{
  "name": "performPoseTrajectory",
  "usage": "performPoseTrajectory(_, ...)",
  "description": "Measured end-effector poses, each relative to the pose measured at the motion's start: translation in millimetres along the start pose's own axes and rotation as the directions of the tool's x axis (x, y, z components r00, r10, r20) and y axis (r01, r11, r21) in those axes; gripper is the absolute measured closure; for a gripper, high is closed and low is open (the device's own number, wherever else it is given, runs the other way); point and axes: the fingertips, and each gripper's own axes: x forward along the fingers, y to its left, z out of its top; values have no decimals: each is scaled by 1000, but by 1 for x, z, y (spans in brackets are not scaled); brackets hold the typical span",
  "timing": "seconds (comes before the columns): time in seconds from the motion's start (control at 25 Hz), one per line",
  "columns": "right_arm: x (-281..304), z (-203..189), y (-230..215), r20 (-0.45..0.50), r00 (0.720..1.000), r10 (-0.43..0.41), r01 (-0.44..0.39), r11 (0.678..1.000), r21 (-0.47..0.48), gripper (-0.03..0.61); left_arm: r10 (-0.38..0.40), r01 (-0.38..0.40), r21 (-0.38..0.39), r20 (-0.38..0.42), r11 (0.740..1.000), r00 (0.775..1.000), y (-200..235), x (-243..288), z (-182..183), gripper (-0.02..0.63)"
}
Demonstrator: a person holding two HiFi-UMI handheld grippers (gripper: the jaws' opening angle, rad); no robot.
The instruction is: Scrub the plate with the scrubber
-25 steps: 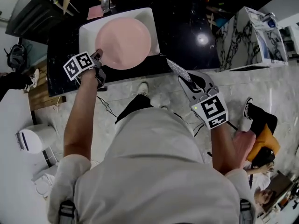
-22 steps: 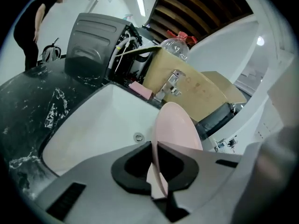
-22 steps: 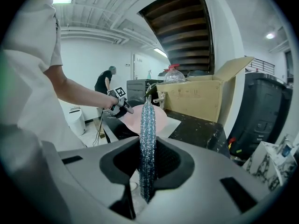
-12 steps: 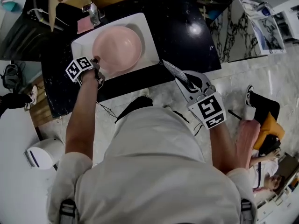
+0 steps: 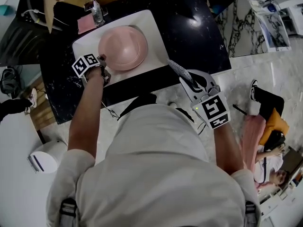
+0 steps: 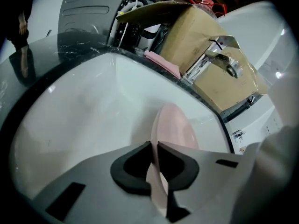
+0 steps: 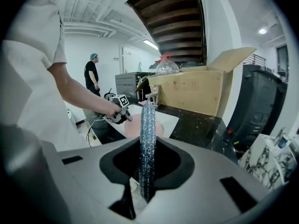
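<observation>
White sink (image 5: pixel 154 32) with round pale-pink plate (image 5: pixel 123 47)

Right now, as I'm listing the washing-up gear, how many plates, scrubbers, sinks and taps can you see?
Round pink plate: 1
Glittery silver-blue scrubber: 1
White rectangular sink: 1
Metal tap: 1
Total: 4

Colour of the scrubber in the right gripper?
The scrubber is glittery silver-blue with a sparkly woven texture. It shows best in the right gripper view.
</observation>
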Motion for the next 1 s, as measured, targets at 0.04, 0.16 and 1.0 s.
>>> performPoseTrajectory(0.04, 3, 1, 2, -4, 1000, 0, 0, 1000, -2, 502, 0, 0, 1, -6, 1000, 1000, 2, 3, -1, 592)
performPoseTrajectory(0.16, 14, 5, 7, -12, 1000, 2, -2, 1000, 0, 502, 10, -10, 18, -19, 1000, 1000, 10, 9, -1, 594)
performPoseTrajectory(1.0, 37, 19, 34, 3, 998, -58, 58, 998, 34, 502, 26, -46, 315, 69, 948, 997, -1, -7, 22, 494)
